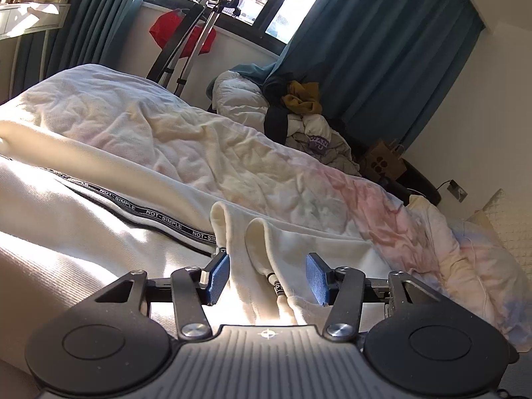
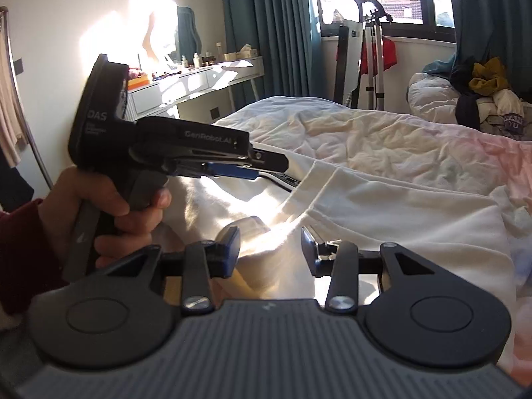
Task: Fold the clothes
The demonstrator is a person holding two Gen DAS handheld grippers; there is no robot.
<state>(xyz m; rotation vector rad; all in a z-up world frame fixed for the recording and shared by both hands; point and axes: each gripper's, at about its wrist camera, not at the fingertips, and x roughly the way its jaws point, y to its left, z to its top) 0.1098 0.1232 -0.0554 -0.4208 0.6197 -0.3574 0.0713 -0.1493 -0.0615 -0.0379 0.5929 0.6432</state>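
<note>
A cream white garment (image 1: 83, 232) with a black "NOT-SIMPLE" band (image 1: 159, 216) lies spread on the bed. My left gripper (image 1: 267, 277) is open, its blue pads on either side of raised folds of the garment's edge (image 1: 252, 252) and a drawstring tip (image 1: 277, 287). In the right wrist view the garment (image 2: 382, 219) lies flat ahead. My right gripper (image 2: 270, 249) is open just above its cloth, holding nothing. The left gripper (image 2: 252, 166), held in a hand, shows at the left, over the garment's black band.
A crumpled pastel bedsheet (image 1: 232, 153) covers the bed. A heap of clothes and bedding (image 1: 292, 113) sits beyond the bed by teal curtains. A clothes steamer stand (image 2: 372, 60) stands by the window. A white dressing table (image 2: 199, 79) is at the left wall.
</note>
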